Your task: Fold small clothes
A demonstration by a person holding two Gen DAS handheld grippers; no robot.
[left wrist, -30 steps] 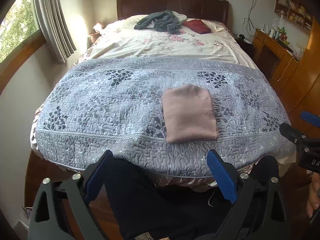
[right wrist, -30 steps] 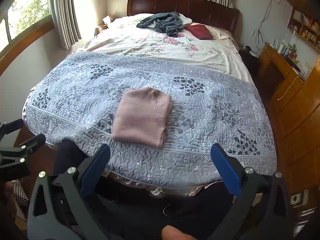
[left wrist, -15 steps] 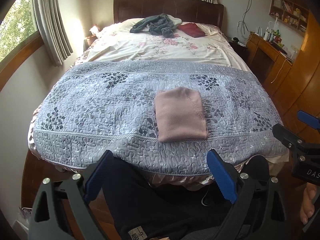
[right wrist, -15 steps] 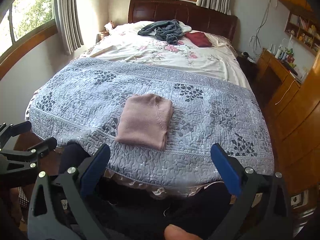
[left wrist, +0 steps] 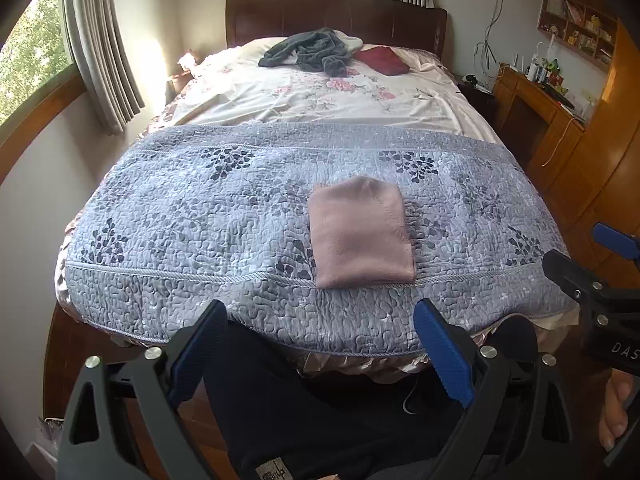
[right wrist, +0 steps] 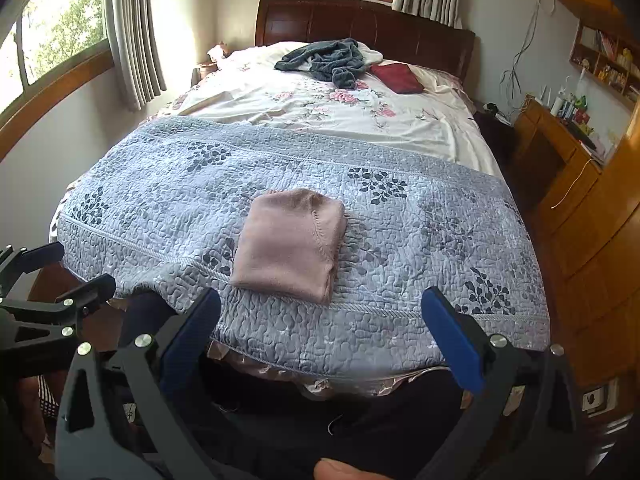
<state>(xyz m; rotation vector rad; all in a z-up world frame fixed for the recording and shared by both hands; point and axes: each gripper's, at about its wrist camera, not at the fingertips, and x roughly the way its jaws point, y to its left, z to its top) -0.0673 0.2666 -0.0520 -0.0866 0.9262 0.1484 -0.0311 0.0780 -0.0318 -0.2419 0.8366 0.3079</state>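
From your left wrist camera, your left gripper is held back from the foot of the bed, its blue-padded jaws spread wide with nothing between them. Ahead, a pink garment, folded into a neat rectangle, lies on the grey quilted bedspread, a little right of centre and close to the near edge. Your right gripper shows at the right edge, also off the bed. Farther up, a dark grey garment lies crumpled beside a dark red pillow near the wooden headboard. From your right wrist camera, your right gripper has its jaws equally wide and empty, short of the bedspread. The folded pink garment sits just beyond them, slightly left of centre, and your left gripper appears at the left edge.
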